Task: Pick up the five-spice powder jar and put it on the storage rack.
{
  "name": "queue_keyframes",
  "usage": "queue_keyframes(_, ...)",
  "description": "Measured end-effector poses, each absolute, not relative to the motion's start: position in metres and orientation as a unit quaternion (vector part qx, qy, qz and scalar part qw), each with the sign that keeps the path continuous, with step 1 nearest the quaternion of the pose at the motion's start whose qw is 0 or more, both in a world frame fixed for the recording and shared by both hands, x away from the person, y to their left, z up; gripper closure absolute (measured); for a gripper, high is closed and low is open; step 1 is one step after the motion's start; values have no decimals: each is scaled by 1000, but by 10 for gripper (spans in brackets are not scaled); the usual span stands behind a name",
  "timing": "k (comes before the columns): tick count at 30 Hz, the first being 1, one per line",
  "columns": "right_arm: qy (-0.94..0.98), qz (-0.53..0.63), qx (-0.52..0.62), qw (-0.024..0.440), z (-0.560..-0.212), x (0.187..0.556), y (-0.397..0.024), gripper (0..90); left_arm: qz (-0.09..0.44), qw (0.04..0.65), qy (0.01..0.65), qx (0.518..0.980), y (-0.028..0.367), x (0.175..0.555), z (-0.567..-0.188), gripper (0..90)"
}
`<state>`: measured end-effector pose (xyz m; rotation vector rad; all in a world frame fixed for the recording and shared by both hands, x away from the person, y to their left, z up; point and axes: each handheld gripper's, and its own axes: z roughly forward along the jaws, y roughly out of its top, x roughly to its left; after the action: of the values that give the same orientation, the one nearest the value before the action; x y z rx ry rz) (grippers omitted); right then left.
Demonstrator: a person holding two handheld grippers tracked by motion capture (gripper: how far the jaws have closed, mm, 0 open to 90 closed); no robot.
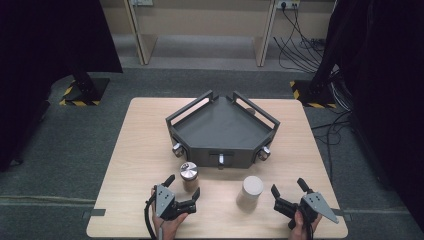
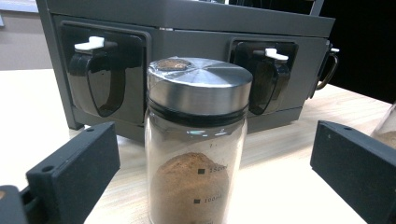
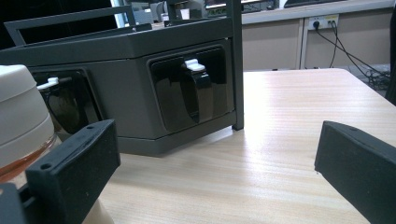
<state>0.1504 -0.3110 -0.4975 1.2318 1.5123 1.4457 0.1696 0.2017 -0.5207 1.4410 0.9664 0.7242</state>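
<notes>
A glass jar (image 1: 189, 176) with a steel lid and brown powder stands in front of a dark grey rack (image 1: 222, 125). My left gripper (image 1: 183, 186) is open, its jaws on either side of the jar and clear of the glass. In the left gripper view the jar (image 2: 196, 140) stands upright between the two black jaws of the gripper (image 2: 215, 170), with gaps on both sides. A white-lidded jar (image 1: 251, 191) stands to the right. My right gripper (image 1: 288, 186) is open beside it with nothing between the jaws. The right gripper view has this jar (image 3: 21, 116) at the left edge, outside the gripper (image 3: 217, 172).
The rack's front faces carry black holders with white tabs (image 2: 95, 43) (image 3: 194, 64). Its raised handle bars (image 1: 187, 109) frame a flat top. The wooden table (image 1: 135, 150) has bare room to the left and right of the rack. Cables (image 1: 300, 45) lie on the floor beyond.
</notes>
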Motion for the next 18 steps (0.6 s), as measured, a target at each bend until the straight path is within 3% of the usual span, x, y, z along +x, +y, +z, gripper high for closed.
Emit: queue_keyframes(18,581,557,478,352,-498,150,-311,3,311,589,415,619,201,170,-521,7)
